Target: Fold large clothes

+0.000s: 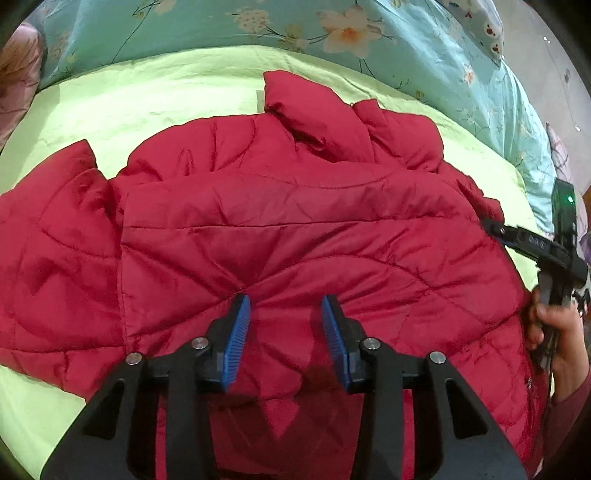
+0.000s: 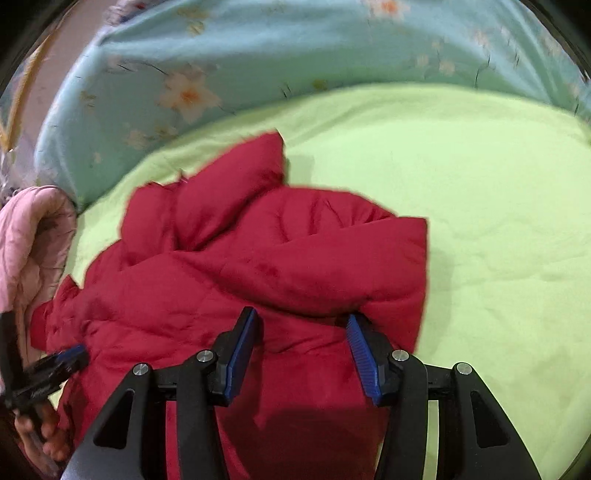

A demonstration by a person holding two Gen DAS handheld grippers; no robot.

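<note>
One red quilted jacket (image 1: 280, 236) lies crumpled on your light-green sheet (image 2: 498, 221), a floral teal blanket (image 1: 229, 26) behind it. Your left gripper (image 1: 285, 301) and right gripper (image 2: 303, 319) hover just over the fabric — both jaws spread wide, gripping nothing.

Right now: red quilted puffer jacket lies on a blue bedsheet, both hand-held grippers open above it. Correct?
Not quite. The sheet under the red quilted puffer jacket is a light green bedsheet, as the right wrist view shows; the blue floral fabric lies further back. The left hand-held gripper and right hand-held gripper are both open.
</note>
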